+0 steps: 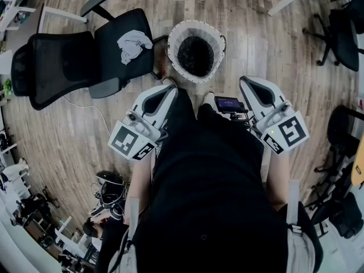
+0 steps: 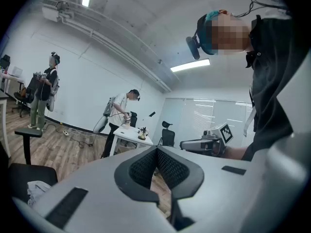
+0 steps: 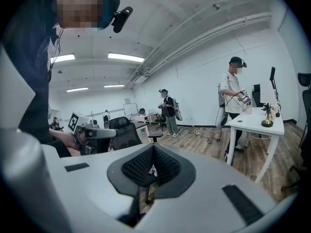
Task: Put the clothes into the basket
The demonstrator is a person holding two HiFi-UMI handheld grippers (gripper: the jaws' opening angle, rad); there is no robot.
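Note:
A grey garment (image 1: 135, 43) lies crumpled on the seat of a black office chair (image 1: 68, 61) at the upper left of the head view. It also shows at the lower left of the left gripper view, as a grey garment (image 2: 36, 191). The white basket (image 1: 216, 38) stands on the wood floor straight ahead, with dark clothing (image 1: 195, 56) inside. My left gripper (image 1: 169, 91) is held level near my body, below and left of the basket, shut and empty. My right gripper (image 1: 245, 83) sits to the basket's lower right, jaws together with nothing between them.
Other black chairs (image 1: 341, 33) stand at the right. White desk legs (image 1: 287, 1) are at the top. Cables and gear (image 1: 111, 189) lie on the floor at lower left. Several people (image 3: 233, 106) stand by a white desk (image 3: 257, 120) across the room.

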